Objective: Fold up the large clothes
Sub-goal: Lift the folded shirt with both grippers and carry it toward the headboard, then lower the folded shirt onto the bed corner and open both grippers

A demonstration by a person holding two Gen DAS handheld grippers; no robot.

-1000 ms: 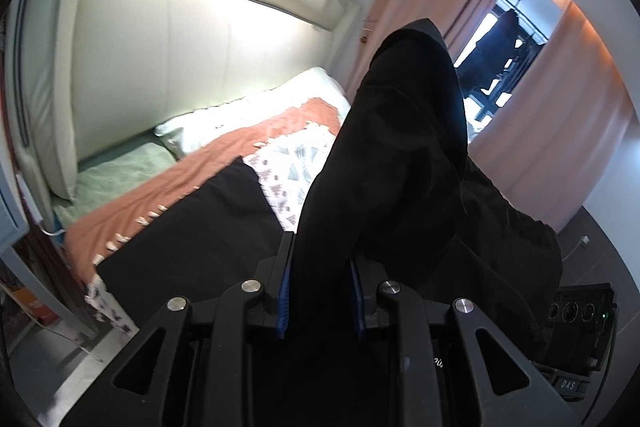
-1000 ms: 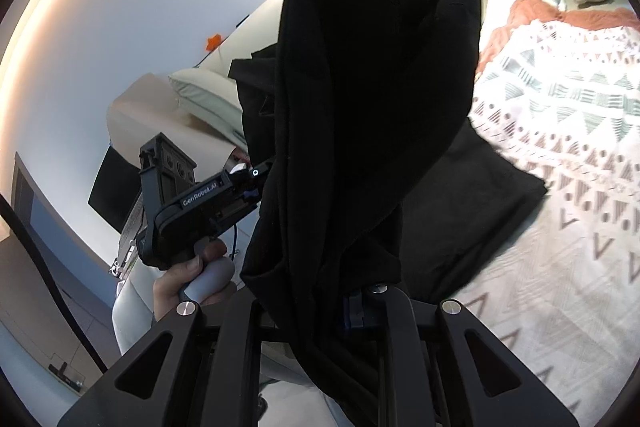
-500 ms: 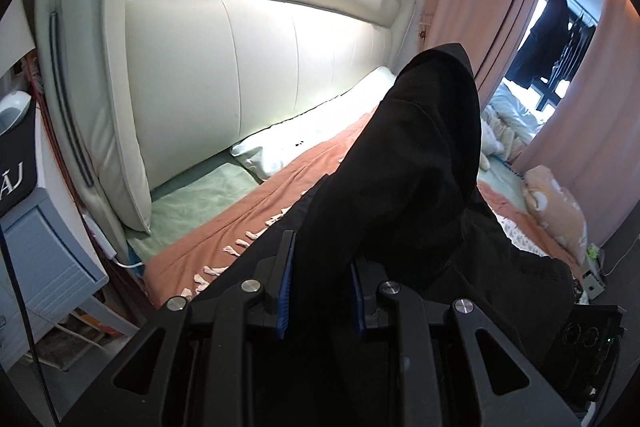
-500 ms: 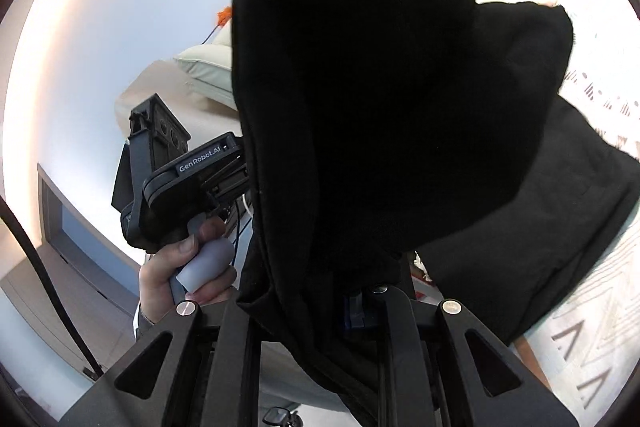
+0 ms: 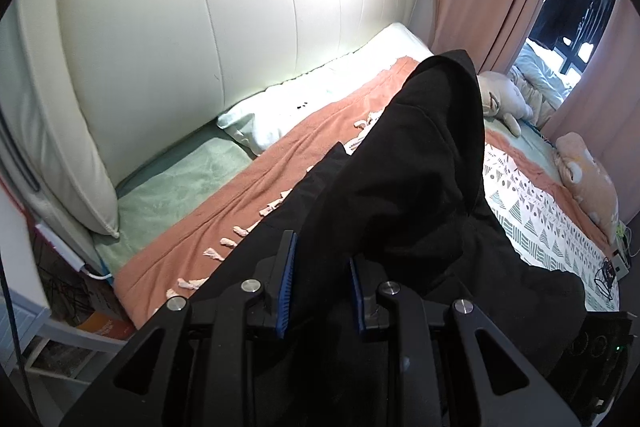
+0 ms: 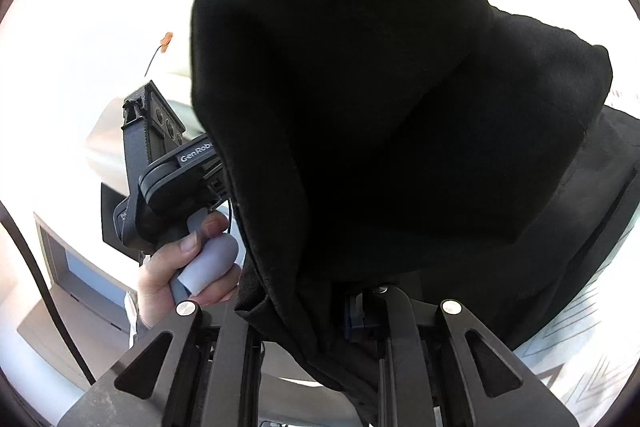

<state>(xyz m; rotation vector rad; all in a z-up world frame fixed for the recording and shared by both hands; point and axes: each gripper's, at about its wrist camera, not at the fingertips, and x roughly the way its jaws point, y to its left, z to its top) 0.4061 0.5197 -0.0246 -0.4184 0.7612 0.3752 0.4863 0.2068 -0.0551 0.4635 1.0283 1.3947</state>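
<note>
Both views were fisheye-warped, with dark vignetted rims. Daylight from the window (image 5: 560, 39) lit the headboard (image 5: 224, 39) brightly. The right wrist view's background was blown out white, and the black garment (image 6: 380, 99) showed almost no detail.

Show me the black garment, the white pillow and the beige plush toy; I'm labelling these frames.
black garment (image 5: 420, 163): left wrist view, on the raised fold above the claw.
white pillow (image 5: 288, 111): left wrist view, on its top face.
beige plush toy (image 5: 588, 175): left wrist view, on its body.
</note>
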